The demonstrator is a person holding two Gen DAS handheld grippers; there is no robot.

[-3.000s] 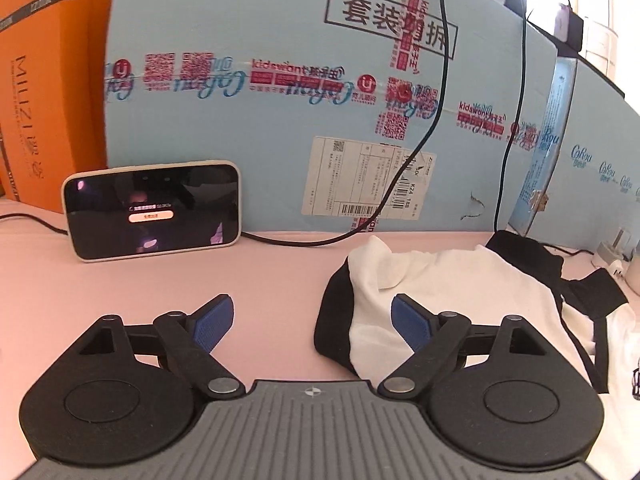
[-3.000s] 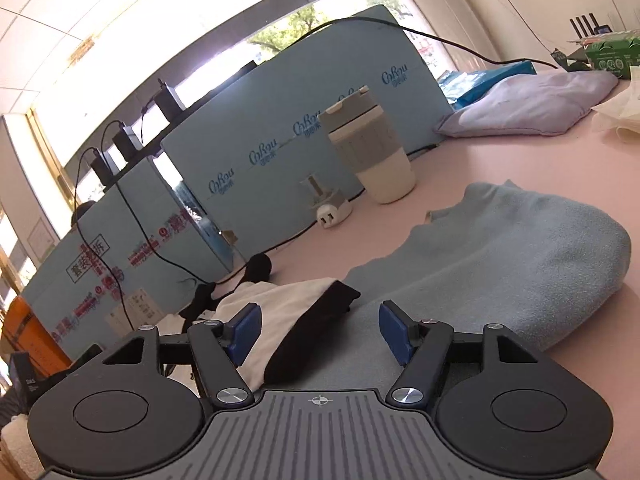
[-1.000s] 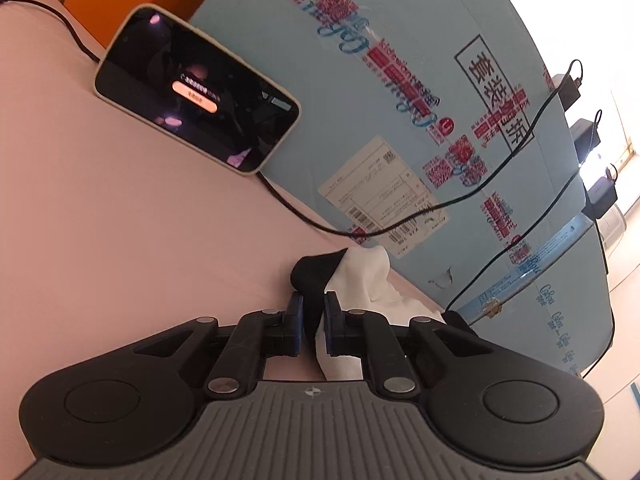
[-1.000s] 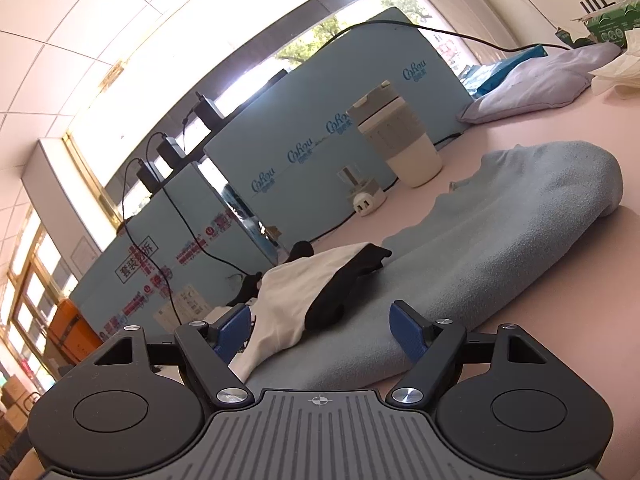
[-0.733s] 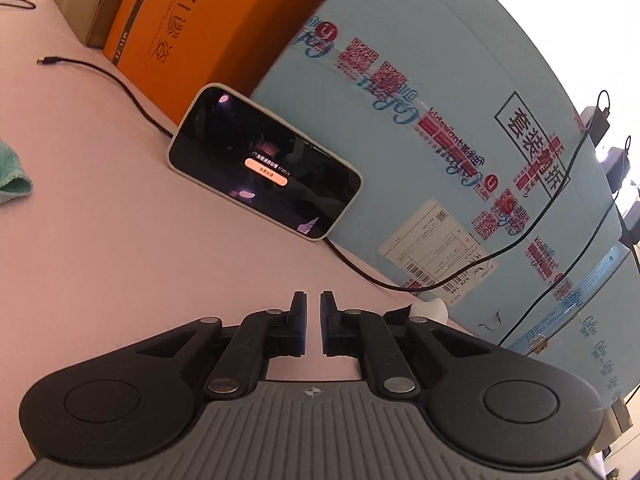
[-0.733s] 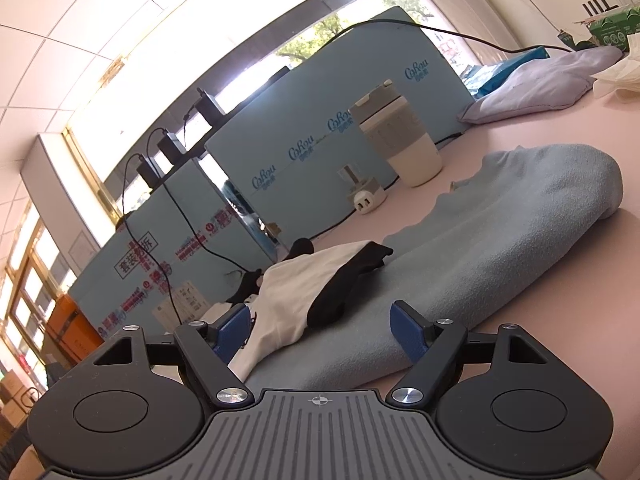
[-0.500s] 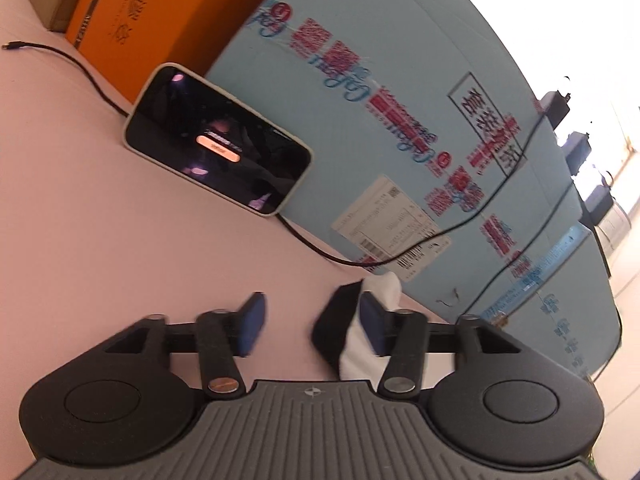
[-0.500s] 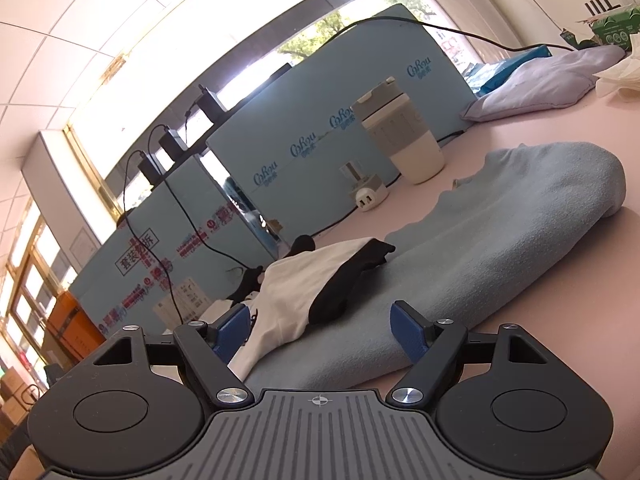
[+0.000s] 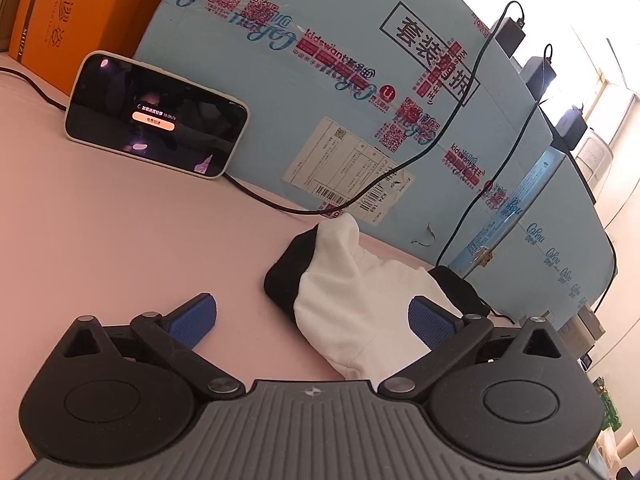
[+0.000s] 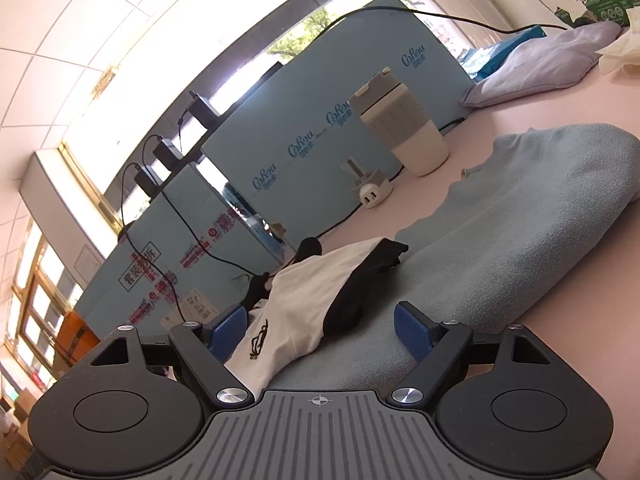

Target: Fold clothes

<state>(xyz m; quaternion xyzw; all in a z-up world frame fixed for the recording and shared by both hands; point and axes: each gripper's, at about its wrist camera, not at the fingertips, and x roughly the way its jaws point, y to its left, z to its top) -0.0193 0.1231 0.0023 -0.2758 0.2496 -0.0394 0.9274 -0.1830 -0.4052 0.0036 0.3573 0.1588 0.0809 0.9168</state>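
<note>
A white garment with black sleeve ends (image 9: 352, 280) lies crumpled on the pink table (image 9: 120, 248), close to the blue boxes. My left gripper (image 9: 314, 320) hovers over its near end. Its jaws are opening wide, and the cloth lies between the blue pads (image 9: 192, 318) without being pressed. In the right wrist view the same garment (image 10: 312, 304) rests partly on a light blue fleece garment (image 10: 500, 248). My right gripper (image 10: 320, 330) straddles the white cloth's printed edge, its jaws opening a little and not gripping anything.
A phone (image 9: 156, 120) leans on the blue cartons (image 9: 320, 60), with a black cable running from it. An orange box (image 9: 60, 12) stands at far left. A lidded cup (image 10: 404, 132), a white plug adapter (image 10: 372, 192) and a lilac garment (image 10: 540, 68) sit further right.
The left jaws were shut on the garment's end and have swung wide open, leaving the cloth lying on the table. The left view has also rolled. The right view barely differs.
</note>
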